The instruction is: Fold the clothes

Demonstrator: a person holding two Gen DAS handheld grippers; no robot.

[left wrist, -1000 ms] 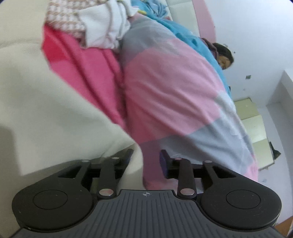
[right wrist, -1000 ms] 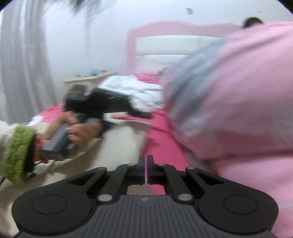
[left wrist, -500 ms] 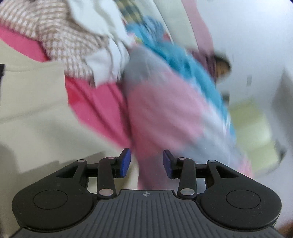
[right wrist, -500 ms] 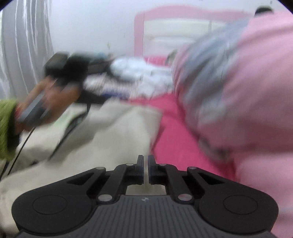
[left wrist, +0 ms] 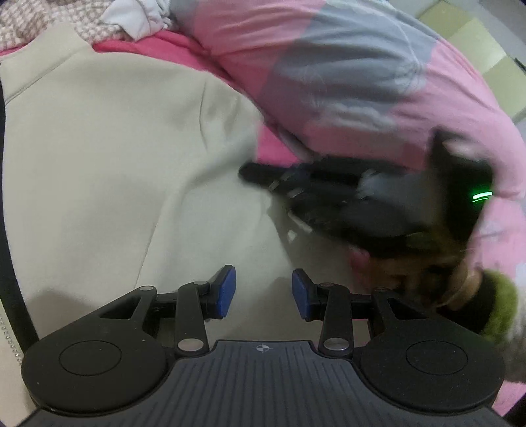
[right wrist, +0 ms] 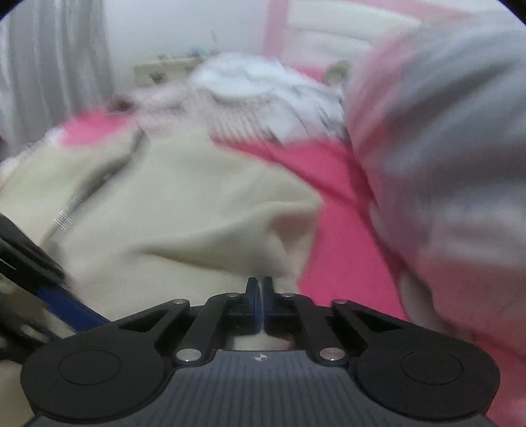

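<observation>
A cream garment [left wrist: 115, 164] lies spread on the pink sheet [left wrist: 273, 147]. My left gripper [left wrist: 263, 289] hovers over its near part, open, with nothing between the blue pads. In the left wrist view my right gripper [left wrist: 250, 172] comes in from the right, blurred, with its tips at the garment's right edge. A hand with a green cuff [left wrist: 499, 302] holds it. In the right wrist view the right gripper [right wrist: 259, 285] is shut, its tips against a raised fold of the cream garment [right wrist: 180, 203]. I cannot tell whether any cloth is pinched.
A bulky pink-and-grey quilt [left wrist: 345, 65] [right wrist: 443, 147] crowds the right side. A pile of checked and white clothes [left wrist: 65, 16] [right wrist: 246, 85] lies beyond the garment. A black cable [left wrist: 10, 230] runs down the left edge. A pink headboard stands at the back.
The left gripper has swung and rolled over the cream garment, and the right gripper now shows in its view. The right gripper has dropped to the garment's edge and closed its small gap.
</observation>
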